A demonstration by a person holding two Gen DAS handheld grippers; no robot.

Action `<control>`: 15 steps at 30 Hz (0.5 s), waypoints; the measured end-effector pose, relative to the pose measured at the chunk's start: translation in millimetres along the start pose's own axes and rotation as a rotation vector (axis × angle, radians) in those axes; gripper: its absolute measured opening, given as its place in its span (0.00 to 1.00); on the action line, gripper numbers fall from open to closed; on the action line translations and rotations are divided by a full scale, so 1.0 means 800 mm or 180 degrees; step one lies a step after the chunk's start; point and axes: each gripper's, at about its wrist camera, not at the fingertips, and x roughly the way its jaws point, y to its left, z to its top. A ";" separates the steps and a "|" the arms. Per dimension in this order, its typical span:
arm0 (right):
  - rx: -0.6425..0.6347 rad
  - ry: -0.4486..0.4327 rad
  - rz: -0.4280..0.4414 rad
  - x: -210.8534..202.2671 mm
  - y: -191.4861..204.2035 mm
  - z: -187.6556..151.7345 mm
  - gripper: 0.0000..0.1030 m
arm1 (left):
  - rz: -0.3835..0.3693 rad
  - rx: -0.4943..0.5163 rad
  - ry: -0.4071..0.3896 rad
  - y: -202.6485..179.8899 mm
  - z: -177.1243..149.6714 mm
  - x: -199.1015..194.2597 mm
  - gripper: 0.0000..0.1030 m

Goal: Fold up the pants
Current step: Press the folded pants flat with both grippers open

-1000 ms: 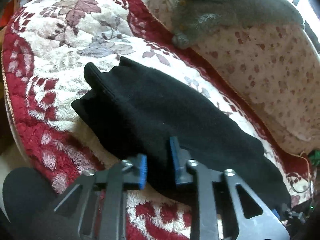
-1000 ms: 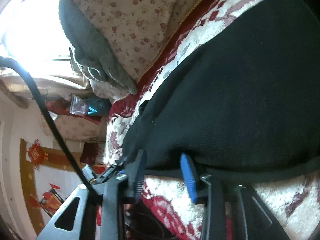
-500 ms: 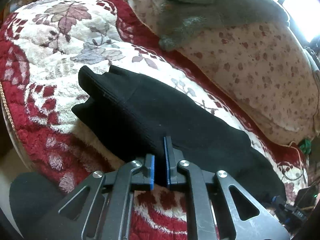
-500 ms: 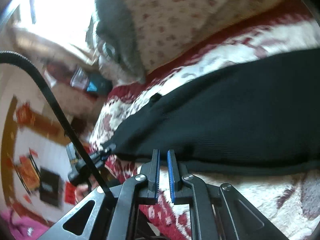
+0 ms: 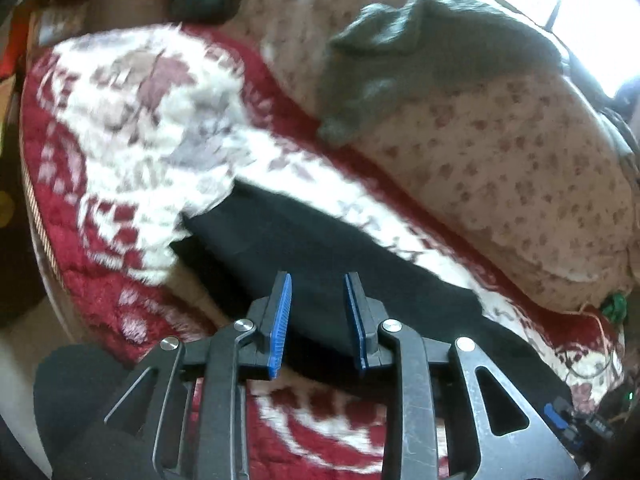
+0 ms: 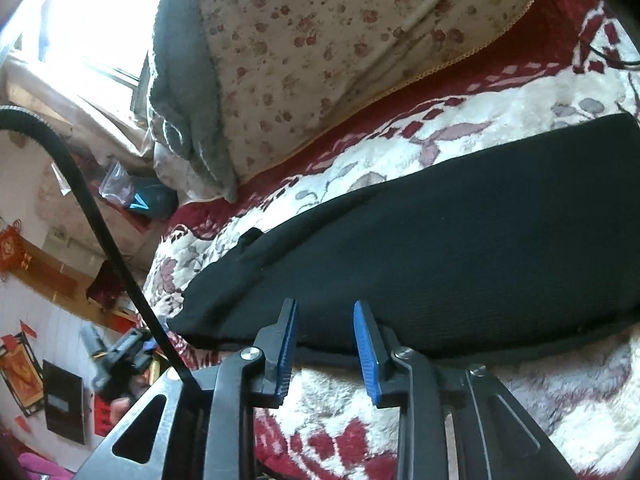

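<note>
Pants [image 6: 460, 264] lie folded into a long, flat black strip across the red-and-white floral blanket [image 5: 132, 132] in front of you, in a fine ribbed knit, with one narrow end toward the blanket's red border and a small tab poking up from the far edge. Behind them rises a beige flowered cushion [image 5: 500, 168] draped with a grey knit [image 5: 420, 52]. Your left gripper [image 5: 318, 320] is spreading its blue pads above the near edge of the cloth, gripping nothing. Your right gripper [image 6: 326, 346] is likewise parting over that edge, empty.
</note>
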 end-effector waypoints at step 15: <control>0.0561 -0.0358 -0.0281 -0.104 -0.089 -0.029 0.44 | -0.1003 0.0936 0.0912 -0.193 -0.065 0.051 0.44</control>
